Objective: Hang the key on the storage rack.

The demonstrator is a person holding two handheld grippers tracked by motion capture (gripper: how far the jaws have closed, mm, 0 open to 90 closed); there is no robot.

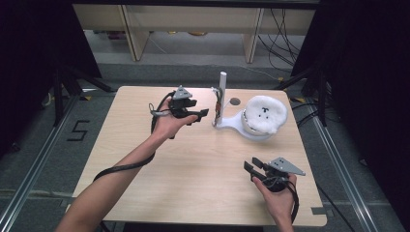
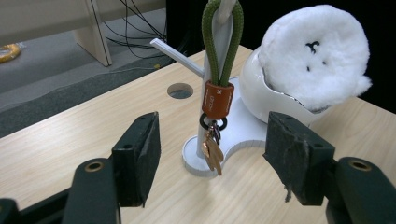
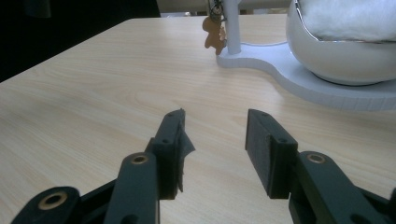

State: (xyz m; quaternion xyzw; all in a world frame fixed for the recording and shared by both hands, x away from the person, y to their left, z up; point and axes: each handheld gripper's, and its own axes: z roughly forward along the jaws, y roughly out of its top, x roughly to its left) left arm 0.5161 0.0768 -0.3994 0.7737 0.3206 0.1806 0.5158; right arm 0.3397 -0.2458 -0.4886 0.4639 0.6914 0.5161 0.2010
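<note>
The table has wide bare wood along its left side and across the near middle, with the floor dropping away past each edge. The left gripper hangs over the far half, left of centre, held in the left hand; its jaws stand wide apart, holding nothing. In the left gripper view they point at a white stand just beyond their tips, and the gap between them frames the stand's upright post. A green cord loop hangs over the post, with an orange leather tag, a black ring and a small gold charm dangling beneath, near but not touching the jaws. A round hole in the table lies behind the stand. To the right, the stand's white bowl holds a fluffy white plush. The right gripper sits low near the front right corner, well apart from the stand, close to the near edge; its jaws are partly open, empty.
</note>
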